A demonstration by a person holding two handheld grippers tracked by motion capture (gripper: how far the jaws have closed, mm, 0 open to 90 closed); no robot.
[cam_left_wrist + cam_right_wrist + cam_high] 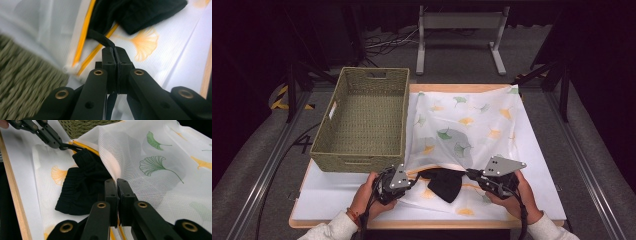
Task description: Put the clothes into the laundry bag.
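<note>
Black ribbed knit garment [445, 183], soft and crumpled, lies near the front edge of the surface [327, 200], half inside a sheer white mesh bag [467, 125] printed with green and orange ginkgo leaves and edged in orange piping. The left gripper's [114, 50] fingers are pressed together on a thin black strap of the garment at the bag's mouth. The right gripper's [117, 181] fingers are clamped on the bag's mesh edge beside the piping. A rectangular woven olive basket [362, 117] sits at the surface's left back corner, touching the bag.
</note>
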